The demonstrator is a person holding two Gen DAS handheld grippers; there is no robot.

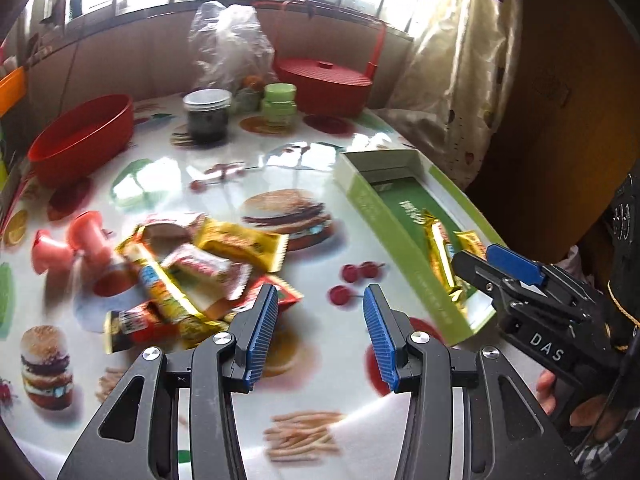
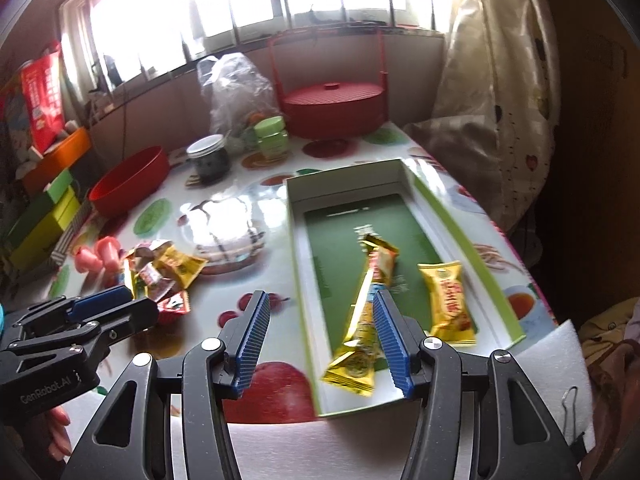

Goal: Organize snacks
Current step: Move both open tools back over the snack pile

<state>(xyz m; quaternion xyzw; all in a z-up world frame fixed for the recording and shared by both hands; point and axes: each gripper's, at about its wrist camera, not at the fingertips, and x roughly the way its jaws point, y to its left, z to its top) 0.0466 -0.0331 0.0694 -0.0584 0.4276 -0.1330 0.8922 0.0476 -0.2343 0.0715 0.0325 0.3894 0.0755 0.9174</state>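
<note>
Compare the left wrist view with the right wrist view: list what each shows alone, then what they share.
Left wrist only: the printed fries on the tablecloth near the camera.
Right wrist only: the red carton by the window, the stacked green and yellow boxes, and a binder clip.
Both: the green tray holding two yellow snacks, the snack pile, red bowl, dark jar, and red lidded basket.

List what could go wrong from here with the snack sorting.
1. The long gold snack bar lies slantwise in the green box, so it may crowd later packets.
2. The snack pile is a tangle; the left tool might drag several packets.
3. The pink cups stand beside that pile and could get knocked.
</note>
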